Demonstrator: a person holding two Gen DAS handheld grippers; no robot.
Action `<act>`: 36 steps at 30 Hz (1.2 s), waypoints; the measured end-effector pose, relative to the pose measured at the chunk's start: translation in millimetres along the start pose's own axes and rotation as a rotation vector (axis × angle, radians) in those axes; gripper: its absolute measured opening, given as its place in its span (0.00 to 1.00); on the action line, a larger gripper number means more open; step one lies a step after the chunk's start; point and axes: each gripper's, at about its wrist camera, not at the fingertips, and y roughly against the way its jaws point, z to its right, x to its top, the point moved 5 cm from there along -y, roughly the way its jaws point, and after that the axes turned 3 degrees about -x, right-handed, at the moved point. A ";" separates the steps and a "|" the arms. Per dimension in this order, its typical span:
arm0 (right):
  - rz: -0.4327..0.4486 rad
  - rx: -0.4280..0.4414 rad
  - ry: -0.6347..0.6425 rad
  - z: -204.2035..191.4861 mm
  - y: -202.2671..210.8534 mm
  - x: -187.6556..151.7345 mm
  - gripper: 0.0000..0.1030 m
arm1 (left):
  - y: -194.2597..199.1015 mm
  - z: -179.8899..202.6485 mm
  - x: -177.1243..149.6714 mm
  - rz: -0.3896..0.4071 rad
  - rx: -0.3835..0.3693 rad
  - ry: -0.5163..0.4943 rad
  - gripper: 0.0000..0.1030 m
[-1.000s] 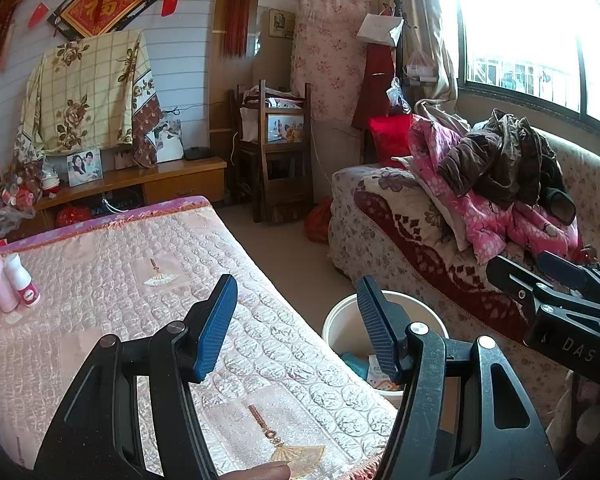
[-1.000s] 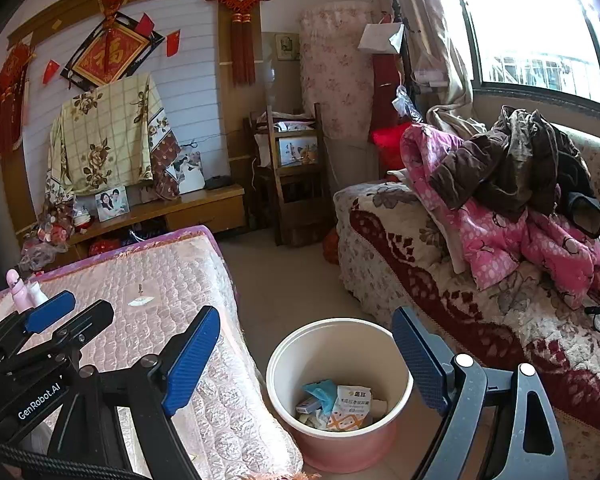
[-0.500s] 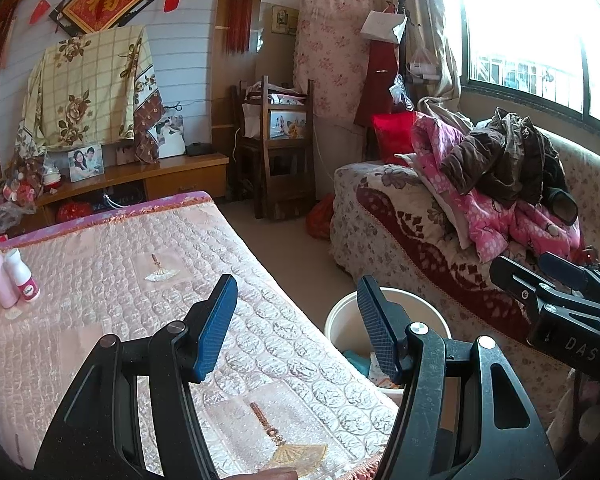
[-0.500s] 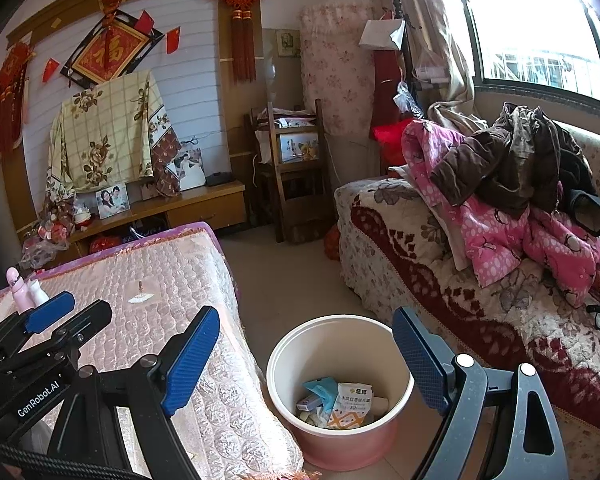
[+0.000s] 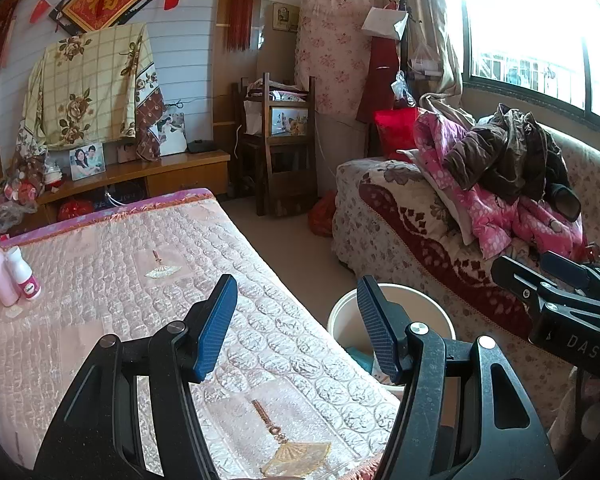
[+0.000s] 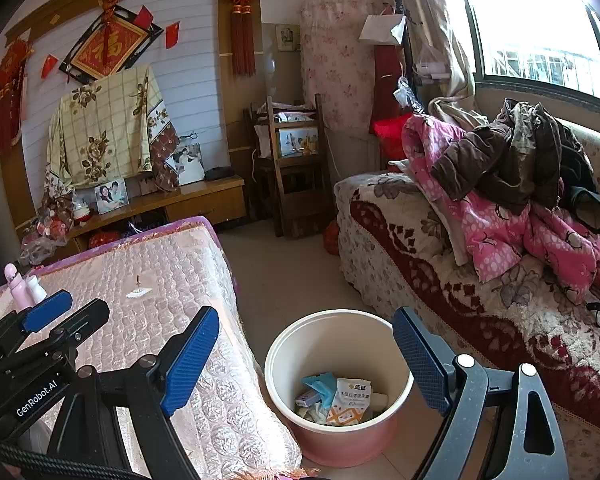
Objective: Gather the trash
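A pink bin (image 6: 340,384) with a cream inside stands on the floor between the table and the sofa. It holds several pieces of trash (image 6: 340,398): packets, a blue wrapper, tissue. My right gripper (image 6: 306,354) is open and empty, above and in front of the bin. My left gripper (image 5: 296,326) is open and empty, over the table's near right corner; the bin's rim (image 5: 420,300) shows behind its right finger. Each gripper shows in the other's view, the left one (image 6: 40,316) and the right one (image 5: 556,276).
A table with a pink quilted cover (image 5: 120,288) fills the left. Two small pink and white bottles (image 5: 10,276) stand at its far left. A sofa (image 6: 460,300) with piled clothes (image 6: 520,184) lies on the right. A wooden chair (image 6: 296,168) and a low cabinet (image 6: 180,200) stand at the back.
Both views have shifted slightly; the grippers have drifted a little, still open and empty. The bin and its trash have not moved.
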 end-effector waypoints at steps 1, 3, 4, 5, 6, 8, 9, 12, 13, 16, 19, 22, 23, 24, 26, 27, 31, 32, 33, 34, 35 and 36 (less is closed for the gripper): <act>-0.002 0.000 0.000 0.1 -0.6 -0.2 0.84 | 0.0 0.0 0.0 0.000 0.001 0.000 0.59; -0.005 0.000 0.001 0.2 -1.5 0.0 0.84 | 0.0 0.2 0.3 0.000 0.001 0.001 0.59; -0.006 -0.001 0.002 0.5 -1.8 -0.9 0.85 | -0.2 -0.5 -0.5 -0.001 0.001 0.001 0.59; -0.006 -0.001 0.001 0.6 -1.8 -0.8 0.85 | -0.9 -0.6 -1.3 -0.002 0.000 0.001 0.59; -0.007 -0.001 0.000 0.5 -1.9 -0.8 0.85 | -1.2 -0.2 -1.6 -0.004 0.000 0.000 0.59; -0.011 0.001 0.000 0.8 -3.9 -1.0 0.85 | -1.3 -0.3 -2.9 -0.005 -0.001 0.000 0.59; -0.012 0.000 0.000 1.3 -4.4 -1.8 0.85 | -1.2 -0.5 -3.4 -0.005 0.000 -0.001 0.59; -0.013 0.000 0.000 1.4 -5.1 -1.6 0.85 | -1.5 -0.1 -2.8 -0.006 0.000 0.000 0.59; -0.014 0.000 0.000 1.6 -5.4 -2.0 0.85 | -1.5 -0.1 -3.1 -0.007 -0.002 0.000 0.59; -0.019 0.000 0.001 2.3 -6.5 -3.2 0.85 | -2.0 0.6 -3.7 -0.008 -0.003 -0.001 0.59; -0.020 -0.004 0.003 3.1 -7.3 -4.4 0.85 | -1.9 0.6 -6.2 -0.011 -0.007 -0.004 0.59; -0.023 -0.003 0.003 3.0 -8.3 -4.9 0.85 | -3.0 1.3 -6.1 -0.014 -0.010 -0.005 0.59; -0.024 -0.005 0.003 2.9 -8.5 -5.6 0.86 | -3.7 1.4 -6.3 -0.015 -0.010 -0.006 0.59; -0.025 -0.006 0.004 2.9 -8.8 -6.2 0.86 | -3.7 1.4 -6.3 -0.016 -0.010 -0.006 0.59; -0.030 -0.004 0.004 2.5 -9.3 -6.6 0.86 | -3.6 1.4 -6.3 -0.015 -0.010 -0.005 0.59; -0.033 -0.004 0.005 2.3 -9.8 -7.4 0.86 | -4.1 1.8 -7.0 -0.017 -0.011 -0.004 0.59; -0.035 -0.005 0.005 1.6 -10.8 -7.4 0.86 | -6.5 2.5 -9.7 -0.022 -0.013 -0.003 0.59; -0.035 -0.006 0.006 1.5 -10.7 -7.0 0.86 | -7.0 2.8 -10.1 -0.023 -0.014 -0.002 0.59; -0.035 -0.006 0.007 1.5 -10.8 -6.9 0.87 | -7.4 2.6 -10.5 -0.023 -0.015 -0.001 0.59; -0.035 -0.007 0.009 1.5 -11.0 -8.2 0.87 | -7.2 2.2 -11.8 -0.021 -0.016 -0.001 0.59; -0.036 -0.008 0.008 1.3 -11.3 -7.5 0.87 | -7.4 2.6 -10.4 -0.022 -0.015 -0.002 0.59; -0.037 -0.008 0.007 1.2 -11.3 -7.5 0.87 | -7.5 2.6 -10.4 -0.023 -0.016 -0.001 0.59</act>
